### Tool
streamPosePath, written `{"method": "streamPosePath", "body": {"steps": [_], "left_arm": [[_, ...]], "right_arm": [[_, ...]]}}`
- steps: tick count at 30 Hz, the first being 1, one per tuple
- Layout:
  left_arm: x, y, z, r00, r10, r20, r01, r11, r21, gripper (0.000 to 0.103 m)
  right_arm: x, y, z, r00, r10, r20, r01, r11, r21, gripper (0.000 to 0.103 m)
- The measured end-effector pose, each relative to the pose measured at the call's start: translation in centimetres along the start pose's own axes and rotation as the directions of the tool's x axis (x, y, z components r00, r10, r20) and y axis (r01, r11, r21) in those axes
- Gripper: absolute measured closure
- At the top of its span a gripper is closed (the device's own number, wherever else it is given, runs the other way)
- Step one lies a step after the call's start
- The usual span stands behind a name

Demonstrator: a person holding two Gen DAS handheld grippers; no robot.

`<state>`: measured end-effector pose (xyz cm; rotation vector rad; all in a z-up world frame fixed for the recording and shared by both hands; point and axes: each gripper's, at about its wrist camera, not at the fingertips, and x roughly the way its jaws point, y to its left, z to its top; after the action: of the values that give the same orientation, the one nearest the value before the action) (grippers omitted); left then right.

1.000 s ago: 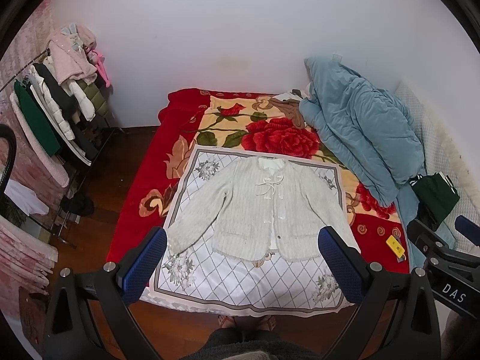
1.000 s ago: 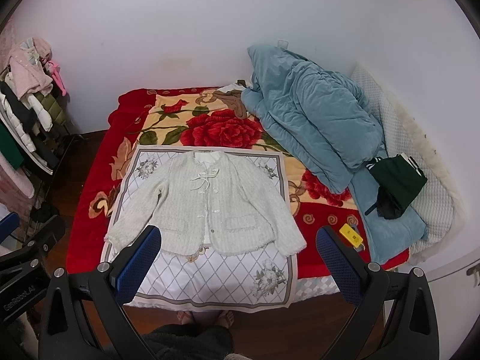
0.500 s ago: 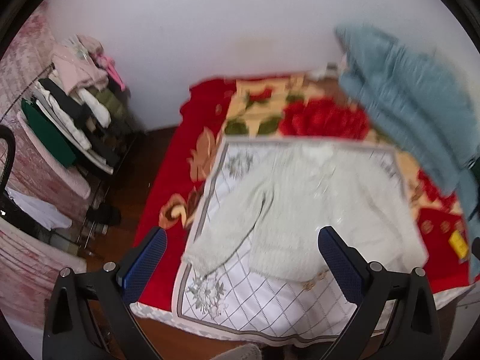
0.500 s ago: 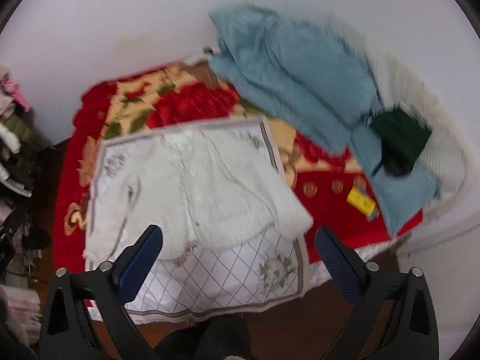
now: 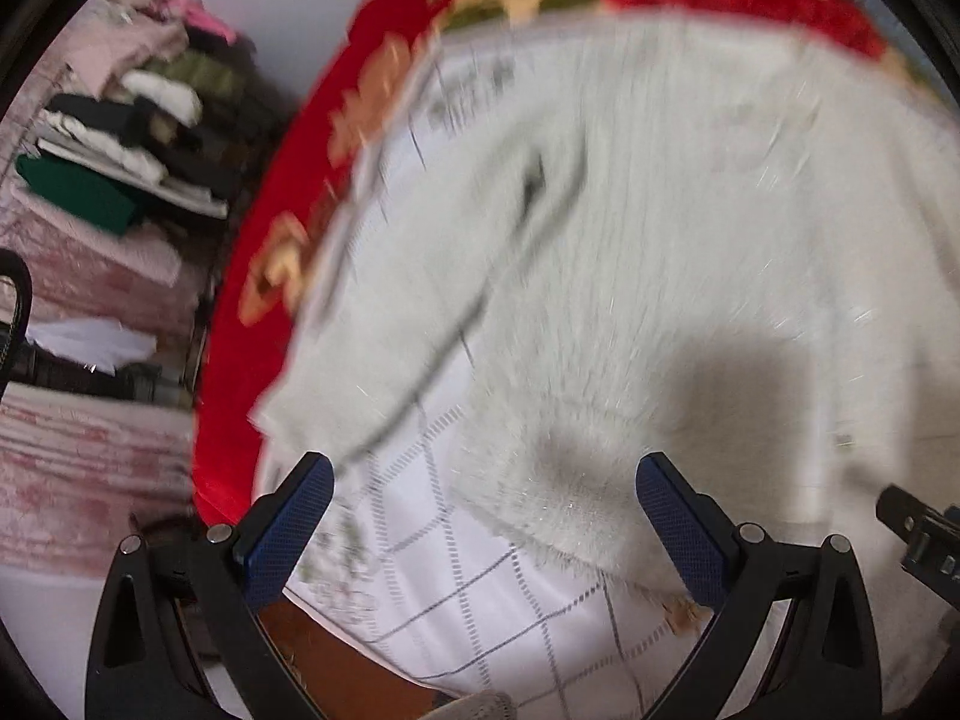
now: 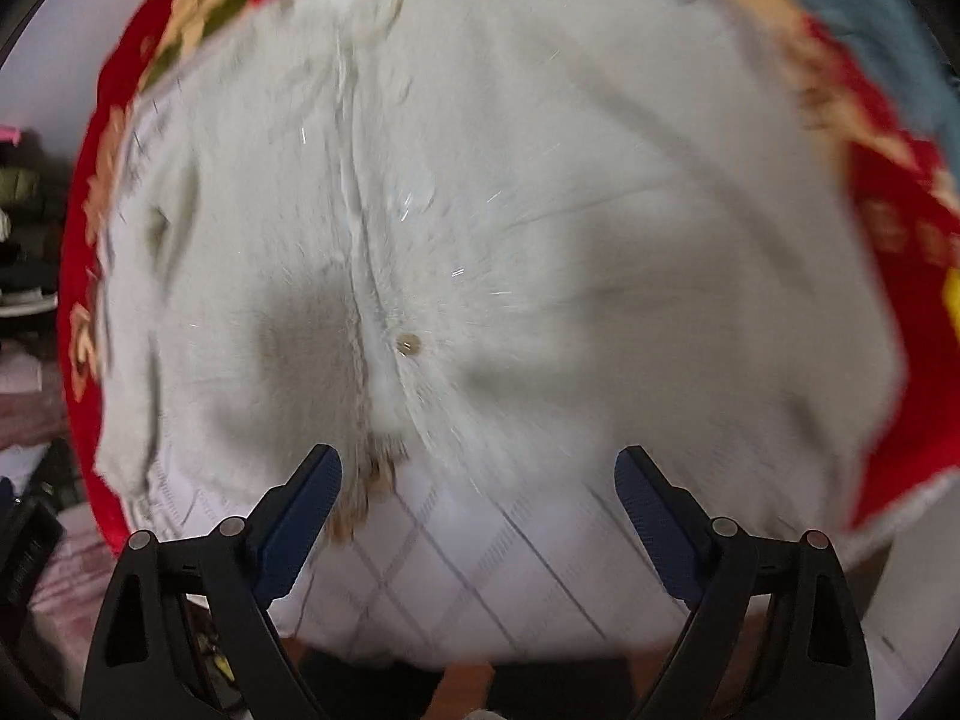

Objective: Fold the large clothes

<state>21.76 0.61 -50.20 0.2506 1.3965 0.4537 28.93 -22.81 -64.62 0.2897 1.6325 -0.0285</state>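
At the far left of the left wrist frame, stacked clothes (image 5: pixel 126 138) sat blurred. My left gripper (image 5: pixel 483 516) was spread wide over the cardigan's hem, gripping nothing. The cardigan (image 5: pixel 690 276) lay flat on the white quilted cloth (image 5: pixel 480 594), filling the centre. My right gripper (image 6: pixel 477 510) gaped wide below its button (image 6: pixel 408 345).

Bed with a loud red floral blanket (image 5: pixel 252 324)

On the blanket lies a white cloth with a diamond grid (image 5: pixel 480 588), and a pale fuzzy cardigan (image 6: pixel 540 210) lies flat on that. A teal quilt (image 6: pixel 888 18) sits at the blanket's far right edge.
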Motion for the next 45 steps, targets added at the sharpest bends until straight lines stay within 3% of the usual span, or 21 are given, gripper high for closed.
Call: {"method": "streamPosePath", "body": {"steps": [1,2,3,5,7,8,16,19,20,22,24,27,29,32,35,36,38,40,41,42,45], "left_arm": [[1.5,-0.6,0.0,1.0,-0.002,-0.024,0.002,1.0,-0.002,0.0],[3.2,-1.1,0.0,0.999,-0.005,-0.042,0.005,1.0,-0.01,0.0],[4.5,-1.5,-0.1,0.999,-0.006,-0.05,0.006,1.0,-0.013,0.0],[6.2,-2.1,-0.3,0.998,-0.02,-0.062,0.019,1.0,-0.008,0.0],[7.0,-2.2,-0.9,0.997,-0.033,-0.066,0.033,0.999,0.011,0.0],[7.4,-2.5,-1.0,0.997,-0.043,-0.066,0.044,0.999,0.019,0.0],[6.5,-4.1,-2.2,0.996,-0.051,-0.07,0.058,0.992,0.113,0.0],[4.0,-4.5,-0.7,0.998,-0.069,-0.013,0.071,0.987,0.141,0.0],[2.8,-4.9,-0.2,0.996,-0.084,0.018,0.08,0.985,0.152,0.0],[0.6,-6.3,0.9,0.991,-0.107,0.078,0.092,0.98,0.178,0.0],[-1.0,-8.5,2.3,0.983,-0.143,0.112,0.118,0.971,0.207,0.0],[-2.6,-13.2,4.0,0.972,-0.19,0.14,0.149,0.954,0.259,0.0],[-3.0,-15.8,4.6,0.966,-0.214,0.144,0.166,0.944,0.286,0.0],[-3.5,-20.5,5.1,0.962,-0.222,0.158,0.158,0.926,0.343,0.0],[-3.3,-23.7,4.9,0.968,-0.217,0.123,0.154,0.906,0.393,0.0],[-3.6,-24.6,4.8,0.97,-0.214,0.112,0.153,0.903,0.401,0.0],[-3.9,-25.2,4.7,0.968,-0.218,0.123,0.152,0.903,0.401,0.0],[-4.2,-25.7,4.7,0.968,-0.215,0.132,0.143,0.899,0.413,0.0],[-4.5,-26.0,4.7,0.968,-0.21,0.136,0.137,0.899,0.416,0.0],[-4.8,-26.3,4.5,0.968,-0.209,0.138,0.134,0.897,0.42,0.0],[-5.8,-26.7,4.5,0.97,-0.211,0.12,0.137,0.885,0.445,0.0]], "right_arm": [[2.1,0.7,0.3,1.0,-0.023,-0.018,0.023,1.0,-0.018,0.012],[4.7,1.3,0.7,0.998,-0.048,-0.052,0.046,0.998,-0.04,0.025],[6.8,1.4,0.8,0.994,-0.065,-0.083,0.061,0.997,-0.046,0.031],[7.9,2.0,0.5,0.994,-0.106,-0.027,0.105,0.993,-0.061,0.035],[7.7,2.8,-0.2,0.991,-0.128,0.035,0.131,0.988,-0.082,0.059],[7.3,3.0,-0.6,0.991,-0.125,0.057,0.129,0.989,-0.078,0.091],[7.9,2.0,-2.3,0.998,0.031,-0.055,-0.035,0.996,-0.077,0.091],[6.7,-2.4,-1.4,0.981,0.191,-0.031,-0.19,0.981,0.029,0.074],[5.6,-4.4,-1.5,0.974,0.226,0.016,-0.227,0.971,0.07,0.06],[3.3,-8.2,-1.8,0.966,0.245,0.087,-0.255,0.957,0.138,0.04],[1.5,-13.2,-2.8,0.966,0.228,0.125,-0.252,0.942,0.224,0.035],[-0.5,-19.9,-4.6,0.956,0.243,0.167,-0.287,0.896,0.338,0.035],[-3.1,-25.5,-5.7,0.966,0.159,0.202,-0.232,0.878,0.418,0.035],[-3.6,-33.2,-9.0,0.972,0.0,0.235,-0.15,0.771,0.619,0.035],[-2.0,-38.6,-10.6,0.969,-0.096,0.226,-0.101,0.683,0.723,0.035],[-1.1,-39.6,-10.3,0.973,-0.094,0.21,-0.092,0.675,0.732,0.035],[1.7,-41.6,-9.6,0.974,0.009,0.228,-0.18,0.644,0.743,0.036],[2.2,-41.9,-8.8,0.969,0.007,0.247,-0.193,0.647,0.738,0.055],[1.9,-41.6,-8.4,0.963,-0.01,0.27,-0.194,0.67,0.716,0.079],[1.3,-41.2,-8.0,0.955,-0.023,0.296,-0.193,0.709,0.679,0.089],[-2.2,-41.0,-8.8,0.906,-0.093,0.412,-0.212,0.744,0.633,0.09]]}}
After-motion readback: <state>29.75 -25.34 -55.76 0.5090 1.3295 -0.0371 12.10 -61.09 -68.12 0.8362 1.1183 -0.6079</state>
